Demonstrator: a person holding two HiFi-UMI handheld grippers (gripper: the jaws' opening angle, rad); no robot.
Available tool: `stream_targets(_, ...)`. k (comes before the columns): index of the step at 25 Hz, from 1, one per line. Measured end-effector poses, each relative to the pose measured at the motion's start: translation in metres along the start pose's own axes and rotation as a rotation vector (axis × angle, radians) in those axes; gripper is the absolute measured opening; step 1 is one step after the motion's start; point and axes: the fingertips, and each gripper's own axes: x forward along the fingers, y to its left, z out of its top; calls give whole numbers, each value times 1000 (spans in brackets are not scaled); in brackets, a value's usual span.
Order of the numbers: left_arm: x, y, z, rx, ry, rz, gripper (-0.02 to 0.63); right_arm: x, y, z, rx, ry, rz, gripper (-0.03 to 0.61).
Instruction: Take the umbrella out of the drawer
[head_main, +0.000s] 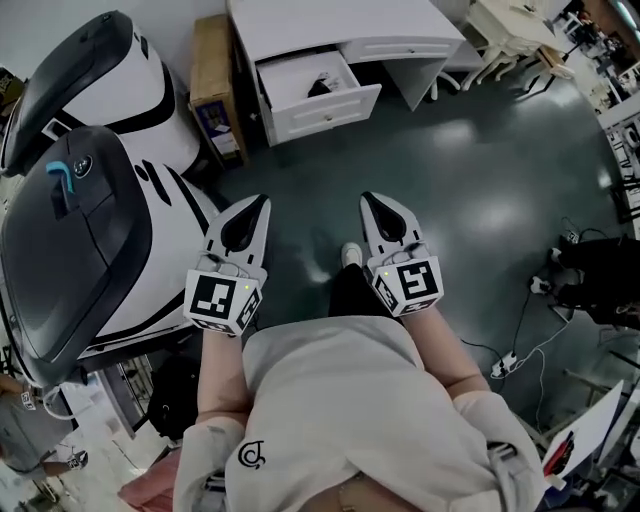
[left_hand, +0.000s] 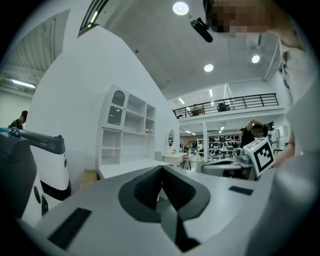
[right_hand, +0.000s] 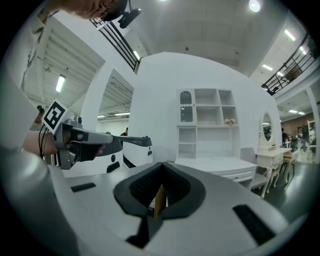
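Since the desk is well ahead across the floor, both grippers sit level at waist height pointing at it, a carry pose and not a reach.

Left gripper: jaws fully together, nothing between them. Right gripper: jaws together too apart from a hairline slit, empty. The tan sliver in that slit, seen in its own view, looks like the cardboard box behind it, not a held item.

Drawer is already pulled out of the desk front. The dark item lying in it is probably the umbrella, too small to confirm. Neither gripper is near it. Judgement: approach step, task barely begun, and the jaws need opening before the grab.

The box stands just beside the desk's left end. A big white-and-black machine fills the left side, close to the left gripper, so clearance is tight there.

Writing: nothing legible. Each cube carries only square marker patterns. The shirt has a small looped logo with no readable letters. The label on the box side is too small to read.
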Motion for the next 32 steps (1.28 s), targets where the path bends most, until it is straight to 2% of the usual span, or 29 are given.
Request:
stream_targets(10,183,27,20,-19,6,110,12,124,-157,15,-23,24,109,6)
stream_targets(17,269,46,10,-33,54,158,12,182,-231,4,-8,52,143,6)
stream_targets(23,330,75,-16,-30,140,142,12,226,-271,-13,8,93,130,6)
stream_targets(32,434,147,-45,-67,220,45,12,317,-315,-23,40,138,57,6)
